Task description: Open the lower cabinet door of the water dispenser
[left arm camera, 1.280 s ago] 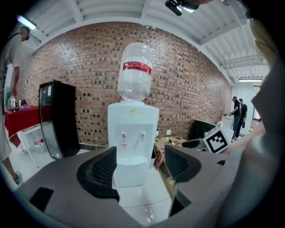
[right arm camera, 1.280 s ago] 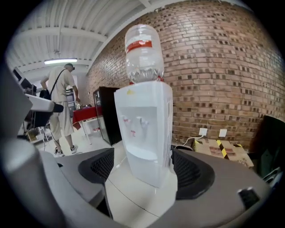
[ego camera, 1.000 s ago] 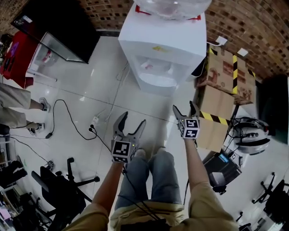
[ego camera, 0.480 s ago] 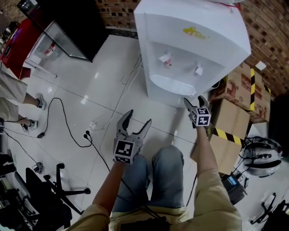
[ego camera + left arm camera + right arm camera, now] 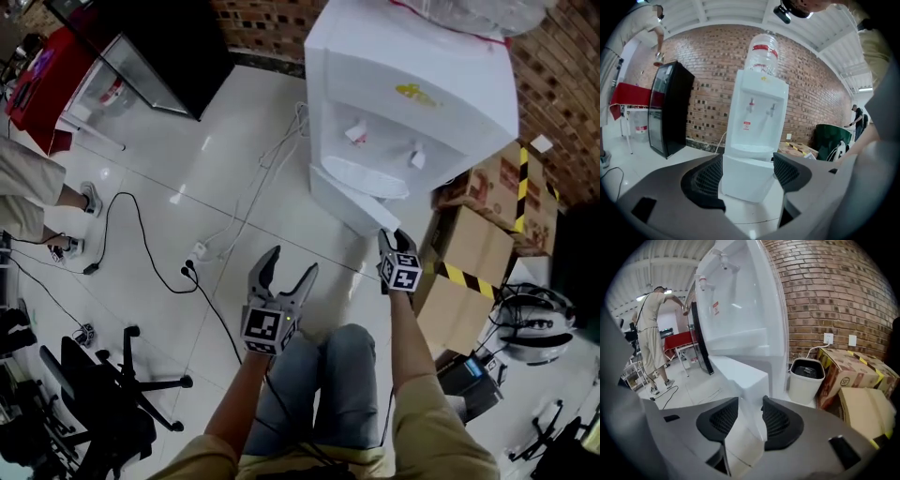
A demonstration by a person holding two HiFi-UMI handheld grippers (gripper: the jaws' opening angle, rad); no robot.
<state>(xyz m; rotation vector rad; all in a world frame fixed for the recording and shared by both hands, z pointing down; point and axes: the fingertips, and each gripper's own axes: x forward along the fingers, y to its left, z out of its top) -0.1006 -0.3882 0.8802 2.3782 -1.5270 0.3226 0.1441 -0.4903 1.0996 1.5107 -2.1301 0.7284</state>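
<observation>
The white water dispenser [image 5: 412,84] stands ahead with a clear bottle on top. Its lower cabinet door [image 5: 349,202] looks slightly ajar in the head view. My right gripper [image 5: 389,239] is at the door's right edge. In the right gripper view the jaws are closing, and the white door edge [image 5: 740,373] fills the narrow gap of the right gripper [image 5: 751,416]. My left gripper [image 5: 286,272] hangs open over the floor, left of the door and apart from it. In the left gripper view the door [image 5: 745,187] shows between the wide jaws of the left gripper [image 5: 747,176].
A black cabinet [image 5: 178,47] stands at the back left. Taped cardboard boxes [image 5: 487,197] and a white bin [image 5: 806,380] sit right of the dispenser. Cables [image 5: 141,234] cross the tiled floor. An office chair [image 5: 94,394] and a person's legs [image 5: 28,197] are at the left.
Both grippers have sunk toward the floor. The right gripper came to the door's edge and its jaws went from wide open to nearly together. The left jaws stayed open.
</observation>
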